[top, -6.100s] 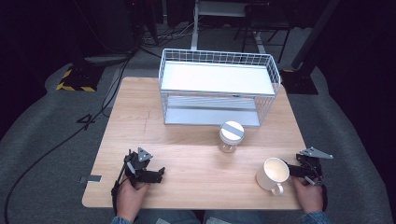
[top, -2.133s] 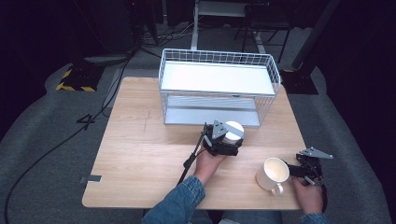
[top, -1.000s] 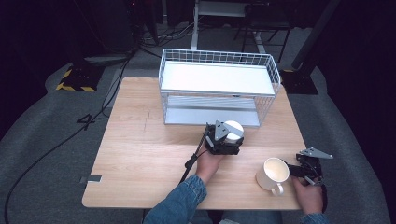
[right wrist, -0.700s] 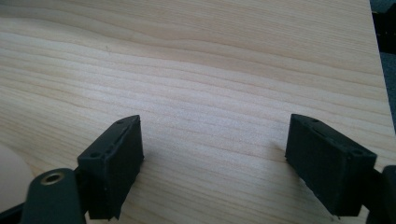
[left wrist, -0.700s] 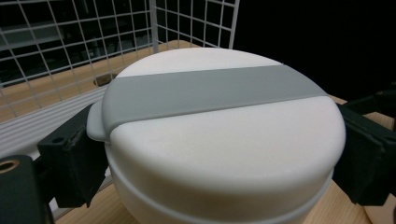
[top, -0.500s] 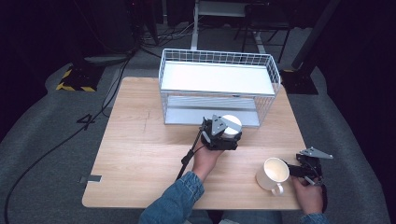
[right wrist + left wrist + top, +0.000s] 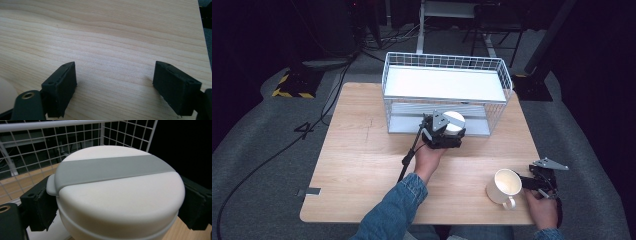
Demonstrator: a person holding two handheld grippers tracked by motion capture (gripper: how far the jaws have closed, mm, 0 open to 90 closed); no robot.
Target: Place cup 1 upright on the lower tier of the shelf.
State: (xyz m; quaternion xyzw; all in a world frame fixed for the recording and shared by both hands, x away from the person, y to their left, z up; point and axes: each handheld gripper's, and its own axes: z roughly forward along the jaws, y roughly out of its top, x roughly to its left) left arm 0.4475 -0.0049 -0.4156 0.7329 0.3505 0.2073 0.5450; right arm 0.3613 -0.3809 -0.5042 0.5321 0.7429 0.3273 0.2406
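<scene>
The wooden table (image 7: 362, 150) carries everything, and the white wire rack (image 7: 442, 62) stands along its far edge, its open front facing me. What matters for the coming move is that the rack's lower shelf (image 7: 477, 127) lies straight ahead of my left gripper (image 7: 452, 135), just beyond the round white container (image 7: 455, 120) that I hold at the middle of the rack's front. The container sits upright between my jaws, which press on its two sides. In the left gripper view its grey lid band (image 7: 112, 168) runs roughly from one jaw across to the other. It seems to hang a little above the tabletop, though from the high view I can't be sure of the gap. I judge a short push forward, kept under the upper tier's front wire, would set it on that shelf. The white mug (image 7: 504, 186) stands near the table's near right corner. My right gripper (image 7: 532, 182) rests just beside it, jaws apart with only bare wood between them, well away from the rack.
</scene>
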